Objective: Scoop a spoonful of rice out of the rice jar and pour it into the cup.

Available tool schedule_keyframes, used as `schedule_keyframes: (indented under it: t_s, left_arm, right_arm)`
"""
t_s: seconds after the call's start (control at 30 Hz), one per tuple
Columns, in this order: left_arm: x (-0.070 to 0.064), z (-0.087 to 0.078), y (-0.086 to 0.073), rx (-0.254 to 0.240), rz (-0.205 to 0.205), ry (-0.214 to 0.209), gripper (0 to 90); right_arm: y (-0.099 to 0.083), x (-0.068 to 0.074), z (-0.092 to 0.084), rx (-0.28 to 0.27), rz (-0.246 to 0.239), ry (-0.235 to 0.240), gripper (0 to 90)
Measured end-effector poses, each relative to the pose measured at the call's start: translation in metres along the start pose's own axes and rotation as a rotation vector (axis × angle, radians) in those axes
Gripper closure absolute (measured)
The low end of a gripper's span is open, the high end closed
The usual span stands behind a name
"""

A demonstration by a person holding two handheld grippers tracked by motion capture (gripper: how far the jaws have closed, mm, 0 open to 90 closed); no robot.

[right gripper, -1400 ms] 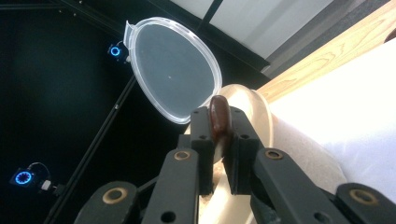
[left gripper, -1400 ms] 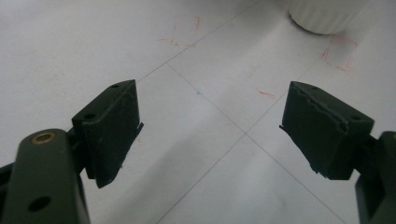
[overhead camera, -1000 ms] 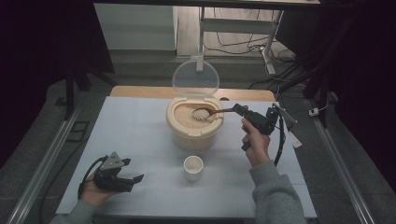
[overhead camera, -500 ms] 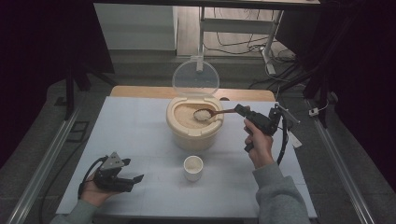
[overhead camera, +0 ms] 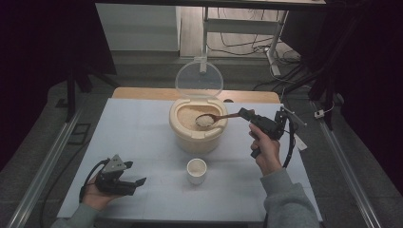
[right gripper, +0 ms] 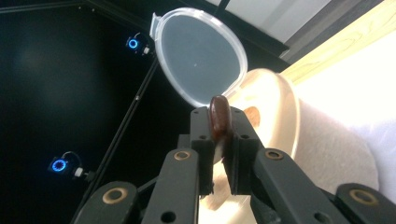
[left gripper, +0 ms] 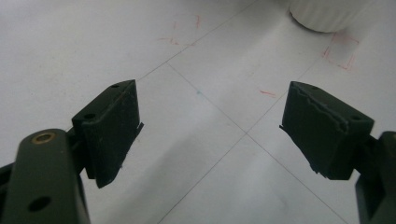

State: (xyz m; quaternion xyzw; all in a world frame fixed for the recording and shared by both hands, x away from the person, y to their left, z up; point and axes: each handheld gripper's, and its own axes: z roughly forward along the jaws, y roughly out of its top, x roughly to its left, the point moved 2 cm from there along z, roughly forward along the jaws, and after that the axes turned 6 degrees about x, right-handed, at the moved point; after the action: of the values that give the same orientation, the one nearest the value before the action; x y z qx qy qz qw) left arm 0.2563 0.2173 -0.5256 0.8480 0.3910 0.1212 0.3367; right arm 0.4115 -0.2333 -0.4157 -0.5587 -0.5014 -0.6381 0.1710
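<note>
A beige rice container [overhead camera: 197, 137] stands mid-table with its clear lid [overhead camera: 199, 79] tipped up behind it. My right gripper [overhead camera: 243, 114] is shut on the handle of a brown wooden spoon [overhead camera: 213, 118], whose bowl holds a heap of rice over the container's mouth. In the right gripper view the spoon's handle [right gripper: 219, 116] sits pinched between the two jaws, with the lid [right gripper: 201, 56] beyond. A small white cup [overhead camera: 196, 170] stands in front of the container. My left gripper [overhead camera: 137, 183] rests open near the table's front left, nothing between its pads [left gripper: 112, 126].
The white table [overhead camera: 138, 137] has a wooden strip along its far edge. Metal rails run along both sides. The cup's base [left gripper: 327, 14] shows at the top of the left gripper view, above faint red marks on the table.
The spoon's bowl with its rice has shifted slightly over the container's mouth. My left gripper has stayed where it was.
</note>
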Motion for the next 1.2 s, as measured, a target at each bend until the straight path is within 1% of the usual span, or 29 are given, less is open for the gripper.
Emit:
schedule_keyframes:
  t_s: [0.07,0.1,0.13,0.27,0.43,0.67,0.77,0.9,1.2]
  left_arm:
    - [0.000,0.000,0.000,0.000,0.001,0.001,19.3]
    - [0.000,0.000,0.000,0.000,0.001,0.000,19.3]
    - [0.000,0.000,0.000,-0.001,0.000,0.000,19.3]
    - [0.000,0.000,0.000,-0.001,-0.001,0.001,19.3]
    - [0.000,0.000,0.000,-0.002,-0.002,0.000,19.3]
    - [0.000,0.000,0.001,-0.001,0.001,0.001,19.3]
    - [0.000,0.000,0.001,-0.001,0.002,0.001,19.3]
    - [0.000,0.000,0.001,0.000,0.002,0.001,19.3]
    - [0.000,0.000,0.001,0.001,0.001,0.000,19.3]
  right_arm:
    - [-0.002,0.002,-0.003,0.024,-0.005,0.008,83.5]
    - [-0.004,0.003,-0.003,0.024,-0.003,0.009,83.5]
    - [-0.005,0.003,-0.005,0.035,-0.006,0.012,83.5]
    - [-0.010,0.004,-0.008,0.051,0.004,0.023,83.5]
    - [-0.016,0.005,-0.013,0.074,0.005,0.034,83.5]
    - [-0.025,0.004,-0.020,0.095,0.014,0.037,83.5]
    - [-0.031,0.003,-0.022,0.113,0.015,0.037,83.5]
    - [-0.038,-0.002,-0.022,0.135,0.017,0.030,83.5]
    - [-0.054,-0.020,-0.020,0.182,0.030,0.004,83.5]
